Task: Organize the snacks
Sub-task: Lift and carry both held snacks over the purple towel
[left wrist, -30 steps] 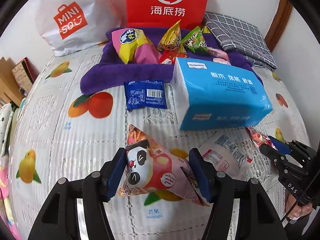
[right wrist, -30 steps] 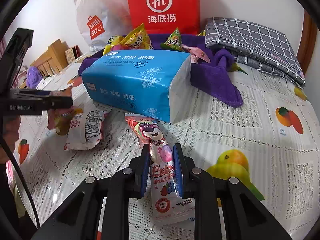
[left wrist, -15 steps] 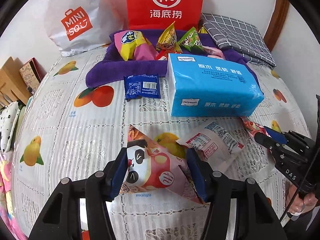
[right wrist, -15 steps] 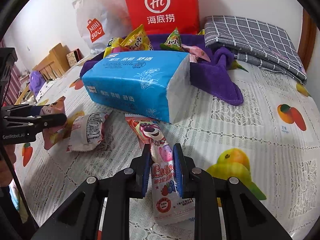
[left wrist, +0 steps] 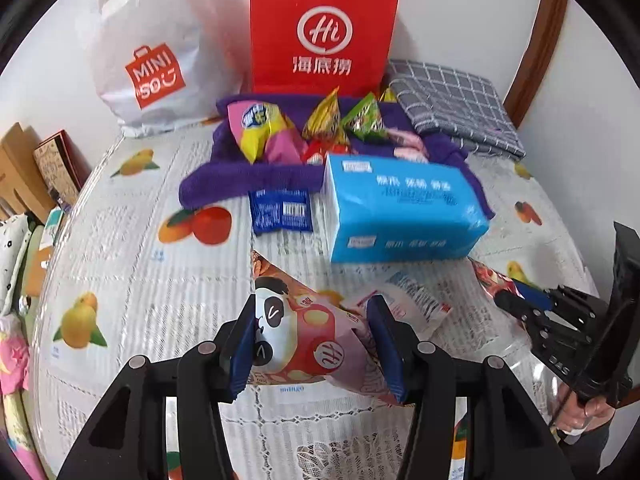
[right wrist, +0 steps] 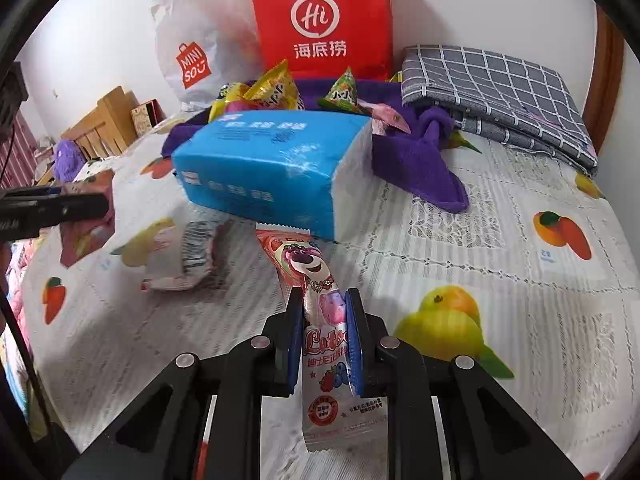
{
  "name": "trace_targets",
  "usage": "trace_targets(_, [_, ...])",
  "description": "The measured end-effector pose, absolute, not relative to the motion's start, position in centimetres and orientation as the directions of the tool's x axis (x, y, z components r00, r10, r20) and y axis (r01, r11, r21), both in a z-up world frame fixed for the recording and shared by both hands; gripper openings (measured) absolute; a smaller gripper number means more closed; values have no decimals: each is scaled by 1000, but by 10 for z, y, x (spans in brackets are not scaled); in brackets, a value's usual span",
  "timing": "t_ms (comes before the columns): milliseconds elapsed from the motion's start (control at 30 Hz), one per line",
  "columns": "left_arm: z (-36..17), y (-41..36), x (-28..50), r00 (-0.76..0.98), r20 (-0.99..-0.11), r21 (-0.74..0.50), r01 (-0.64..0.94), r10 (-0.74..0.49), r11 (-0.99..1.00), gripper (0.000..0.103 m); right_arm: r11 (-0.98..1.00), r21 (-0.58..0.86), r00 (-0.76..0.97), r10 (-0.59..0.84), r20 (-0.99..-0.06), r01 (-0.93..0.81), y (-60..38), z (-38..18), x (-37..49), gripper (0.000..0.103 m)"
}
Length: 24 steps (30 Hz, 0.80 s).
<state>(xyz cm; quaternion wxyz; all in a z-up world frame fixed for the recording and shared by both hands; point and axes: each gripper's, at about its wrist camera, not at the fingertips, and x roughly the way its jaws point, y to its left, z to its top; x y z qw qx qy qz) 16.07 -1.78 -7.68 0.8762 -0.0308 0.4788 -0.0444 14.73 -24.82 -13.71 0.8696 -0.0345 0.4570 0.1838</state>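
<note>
Snacks are split between the two grippers and a pile at the back of the table. Left gripper [left wrist: 312, 336] has its fingers pinching a pink panda snack bag [left wrist: 304, 340] from both sides, held above the fruit-print tablecloth [left wrist: 120, 260]. Right gripper [right wrist: 325, 332] has its fingers squeezed onto a long bear-print candy packet [right wrist: 316, 312]; the packet's far end points toward the blue tissue pack [right wrist: 272, 168], though I can't tell if they actually touch.

Just beside the held panda bag, a white crumpled wrapper [left wrist: 412, 304] lies on the tablecloth between the two grippers. A small dark blue packet [left wrist: 281, 212] lies flat just left of the tissue pack, right at the edge of the purple towel [left wrist: 240, 176]. On that towel sits the pile: a yellow and pink chip bag [left wrist: 260, 128], a gold triangle packet [left wrist: 323, 114] and a green one [left wrist: 364, 118].

Behind it all a red paper bag [left wrist: 320, 28] stands upright against the wall, a white shopping bag [left wrist: 156, 60] to its left and a folded grey checked cloth [left wrist: 456, 100] to its right.
</note>
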Motion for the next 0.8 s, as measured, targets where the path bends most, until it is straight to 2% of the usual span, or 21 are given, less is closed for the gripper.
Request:
trace_targets(133, [-64, -11, 171, 548, -826, -121, 55, -131, 991, 50, 919, 136, 539, 331, -774, -369, -244, -103, 144, 20])
trace_targets(400, [-33, 5, 218, 580, -800, -150, 55, -154, 987, 50, 942, 90, 612, 281, -740, -324, -233, -50, 183, 20])
trace_targets(600, [-24, 10, 271, 594, -789, -153, 61, -159, 986, 50, 962, 91, 631, 238, -739, -257, -228, -38, 239, 20])
trace_targets(800, [-24, 13, 329, 594, -785, -171, 67, -177, 983, 50, 974, 119, 611, 213, -763, -191, -226, -51, 297, 20])
